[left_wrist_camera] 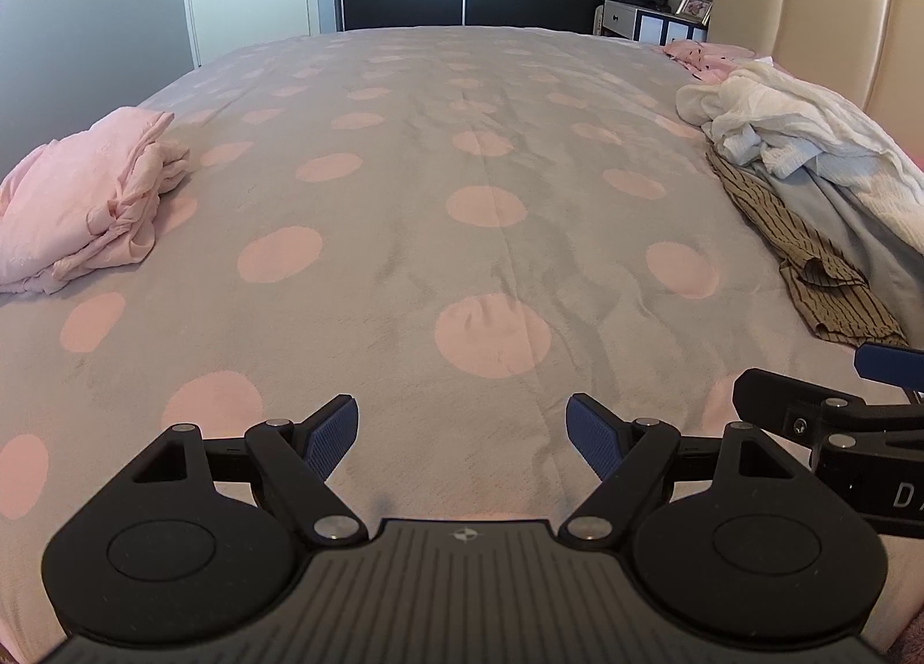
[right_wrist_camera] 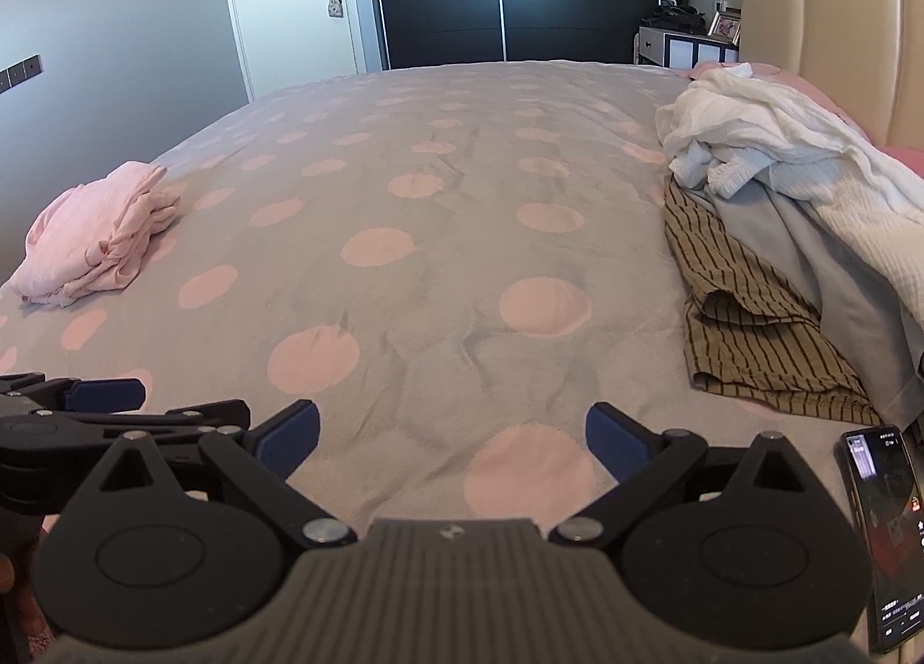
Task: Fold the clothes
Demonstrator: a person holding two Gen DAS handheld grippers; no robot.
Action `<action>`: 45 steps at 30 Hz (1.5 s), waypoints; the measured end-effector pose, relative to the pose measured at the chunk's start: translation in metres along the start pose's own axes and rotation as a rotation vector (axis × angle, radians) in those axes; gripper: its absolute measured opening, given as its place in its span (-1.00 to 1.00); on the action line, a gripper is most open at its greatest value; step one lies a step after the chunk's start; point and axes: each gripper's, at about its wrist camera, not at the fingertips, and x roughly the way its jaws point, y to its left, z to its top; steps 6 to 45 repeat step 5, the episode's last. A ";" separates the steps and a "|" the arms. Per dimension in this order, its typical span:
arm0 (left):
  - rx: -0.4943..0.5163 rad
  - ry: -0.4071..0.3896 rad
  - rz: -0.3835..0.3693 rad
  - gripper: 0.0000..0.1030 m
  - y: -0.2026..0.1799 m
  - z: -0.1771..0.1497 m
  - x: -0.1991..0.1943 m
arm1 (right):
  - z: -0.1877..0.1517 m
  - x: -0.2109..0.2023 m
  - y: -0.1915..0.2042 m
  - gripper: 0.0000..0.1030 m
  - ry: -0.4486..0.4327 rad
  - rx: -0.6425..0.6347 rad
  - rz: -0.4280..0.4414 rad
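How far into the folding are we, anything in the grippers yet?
Done: one pink garment lies roughly folded on the bedspread's left side. In hand: nothing; the left gripper and the right gripper are both open above bare bedspread. Left: the heap on the right by the headboard, with a white garment on top, a grey one under it and a striped brown one at the bottom, all unfolded.

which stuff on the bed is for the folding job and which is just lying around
For folding: folded pink garment; pile of unfolded clothes, with the striped brown piece at its near edge.

Just lying about: phone; bedside cabinet; picture frames.
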 end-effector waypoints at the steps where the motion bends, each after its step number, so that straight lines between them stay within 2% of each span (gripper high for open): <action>1: 0.002 -0.005 -0.001 0.54 -0.001 0.000 0.000 | 0.000 -0.001 0.000 0.94 -0.004 0.002 0.000; 5: 0.014 -0.028 0.004 0.54 -0.003 -0.001 -0.004 | 0.000 -0.004 -0.001 0.94 -0.013 0.004 0.002; 45: 0.014 -0.028 0.004 0.54 -0.003 -0.001 -0.004 | 0.000 -0.004 -0.001 0.94 -0.013 0.004 0.002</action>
